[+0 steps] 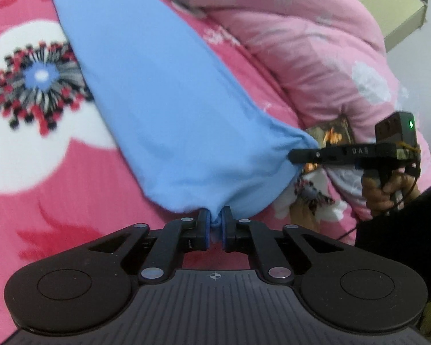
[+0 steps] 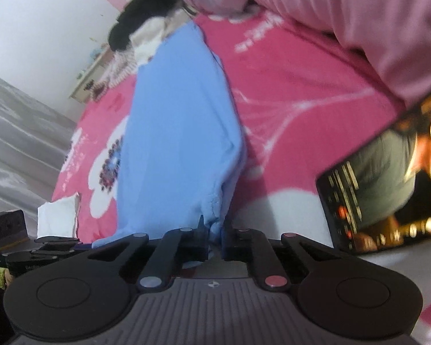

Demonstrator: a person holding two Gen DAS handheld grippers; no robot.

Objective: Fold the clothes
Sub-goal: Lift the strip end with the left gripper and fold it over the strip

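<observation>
A light blue garment [image 1: 158,100] lies stretched along the pink bed, its near edge lifted. My left gripper [image 1: 214,215] is shut on the near corner, with blue fabric bunched between its pads. My right gripper [image 1: 294,155], held by a hand, pinches the other near corner at the right. In the right wrist view the blue garment [image 2: 175,132] runs away from my right gripper [image 2: 214,224], which is shut on a fold of its hem. The left gripper [image 2: 57,243] shows at the lower left there, at the cloth's edge.
A pink floral bedsheet [image 1: 37,149] covers the bed. A bunched pink quilt [image 1: 316,43] lies along the right. A phone [image 2: 388,178] with a lit screen rests near the right gripper. Dark and white clothes [image 2: 140,28] lie beyond the garment's far end, and white tissue [image 2: 57,218] by the bed's left edge.
</observation>
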